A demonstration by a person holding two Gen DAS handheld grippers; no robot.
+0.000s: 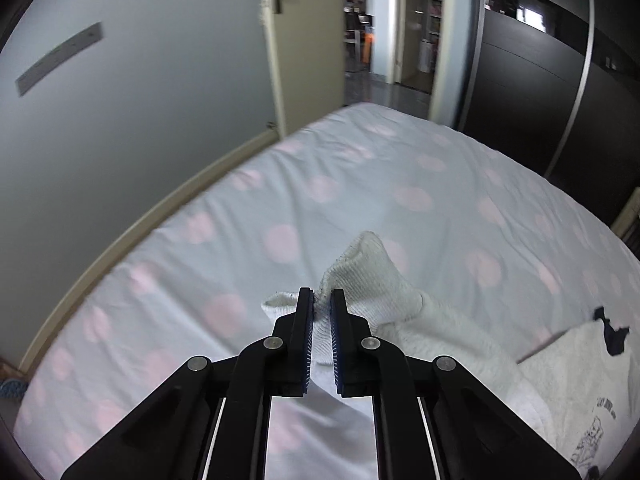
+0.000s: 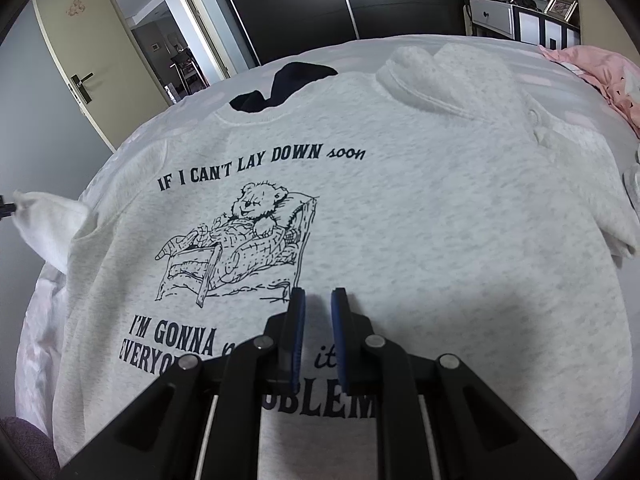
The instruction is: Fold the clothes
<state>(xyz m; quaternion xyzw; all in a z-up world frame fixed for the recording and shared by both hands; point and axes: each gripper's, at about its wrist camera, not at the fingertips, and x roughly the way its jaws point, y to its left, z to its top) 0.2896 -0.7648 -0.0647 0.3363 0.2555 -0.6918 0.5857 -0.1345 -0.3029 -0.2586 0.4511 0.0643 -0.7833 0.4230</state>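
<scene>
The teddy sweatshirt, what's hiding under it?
The sweatshirt lies on the dotted bedsheet. A dark garment pokes out from behind its collar; the rest of that is covered. The left gripper pinches its sleeve.

The sweatshirt (image 2: 400,208) is laid flat on the bed (image 1: 360,184), chest side up. A dark garment (image 2: 288,84) is positioned behind its collar, partly covered by it. A loose garment (image 2: 600,72) is located at the far right of the bed. A cabinet (image 2: 516,20) is placed beyond the bed at the right, and a wardrobe (image 2: 300,4) behind it at the centre. A door (image 2: 84,64) stands to the left. The sleeve cuff (image 1: 360,276) is raised off the bed at the sweatshirt's left side, between the fingers of the left gripper (image 1: 321,300). The right gripper (image 2: 318,300) is positioned over the lower chest.
</scene>
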